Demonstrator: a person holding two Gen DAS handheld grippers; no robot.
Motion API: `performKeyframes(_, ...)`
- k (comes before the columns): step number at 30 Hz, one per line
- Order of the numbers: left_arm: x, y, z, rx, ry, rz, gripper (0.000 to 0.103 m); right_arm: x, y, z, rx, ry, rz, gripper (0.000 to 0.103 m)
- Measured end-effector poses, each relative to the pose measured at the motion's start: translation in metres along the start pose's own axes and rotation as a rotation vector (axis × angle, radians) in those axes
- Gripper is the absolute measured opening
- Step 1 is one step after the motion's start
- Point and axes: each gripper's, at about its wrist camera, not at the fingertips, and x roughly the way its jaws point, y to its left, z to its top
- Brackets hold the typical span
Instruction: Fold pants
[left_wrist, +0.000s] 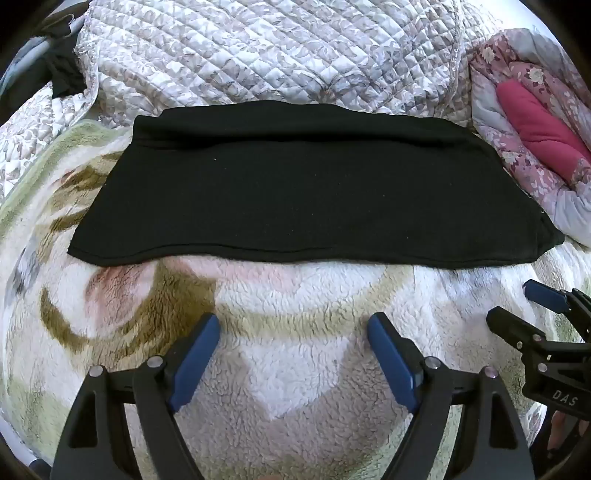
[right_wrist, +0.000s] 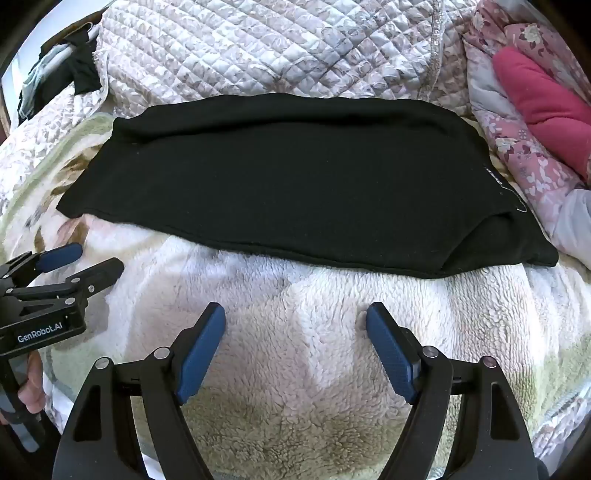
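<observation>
- On fleecy white patterned blanket (left_wrist: 295, 295), folded black knit pants (left_wrist: 303, 195) lie flat.
- Left gripper (left_wrist: 293, 332) and right gripper (right_wrist: 295, 321): jaws spread wide, both empty.

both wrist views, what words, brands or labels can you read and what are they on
"GenRobot.AI": white lettering on the body of the left gripper, seen in the right wrist view.
"DAS": white lettering on the body of the right gripper, seen in the left wrist view; it may be cut off at the frame's edge.
Small white script near the right end of the black pants: too small to read.
</observation>
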Motion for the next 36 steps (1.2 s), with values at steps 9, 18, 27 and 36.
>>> performKeyframes(9,0.0000,-0.0027,0.0014,0.006,0.005,0.005,0.085,0.0004,0.0005,0.0000,0.000,0.006,0.000,0.079)
performKeyframes(18,0.0004,-0.0042,-0.0005,0.004,0.005,0.003,0.085,0.0008,0.0012,-0.0002,-0.002,0.007,-0.004,0.079)
performKeyframes(27,0.0023,-0.0020,0.0025,0.007,0.006,0.002,0.085,0.0010,0.0019,-0.0002,-0.004,0.007,-0.007,0.079)
performKeyframes(36,0.0039,-0.0009,0.0005,0.003,0.004,-0.001,0.085,0.0013,0.0023,-0.0004,-0.006,0.007,-0.010,0.079)
